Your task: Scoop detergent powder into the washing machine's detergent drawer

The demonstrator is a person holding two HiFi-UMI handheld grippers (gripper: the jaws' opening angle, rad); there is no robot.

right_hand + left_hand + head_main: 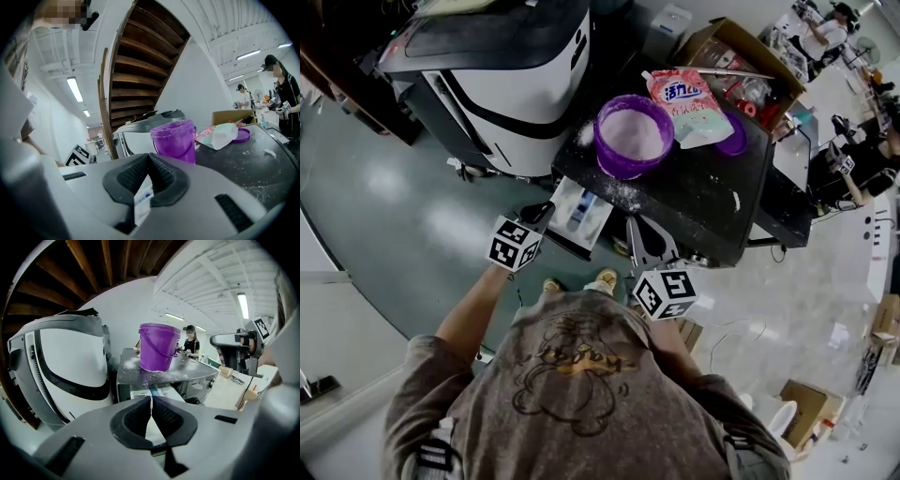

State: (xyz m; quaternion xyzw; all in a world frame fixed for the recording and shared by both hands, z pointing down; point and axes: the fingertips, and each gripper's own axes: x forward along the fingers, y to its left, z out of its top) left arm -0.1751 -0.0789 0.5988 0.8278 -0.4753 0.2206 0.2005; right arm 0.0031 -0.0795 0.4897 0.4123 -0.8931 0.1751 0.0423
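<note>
Head view: round purple plastic bucket [635, 136] of white powder sits on dark, powder-dusted washing machine top [703, 192]. Pink detergent pouch [689, 105] just beside bucket, flat purple lid [735, 133] past pouch. White pulled-out detergent drawer [578, 214] on my side of bucket, lower. My left gripper [542, 214] by drawer, jaws pressed together, empty. My right gripper [645, 234] near bucket's front, jaws likewise together, empty.

An open-plan test lab or workshop: a washing machine [703, 202] stands on a glossy poured floor [384, 206] under ceiling strip lights [242, 305], near the underside of a timber staircase [140, 61], with a cardboard box [703, 39] and workers [281, 89] at cluttered tables [853, 89] beyond.
</note>
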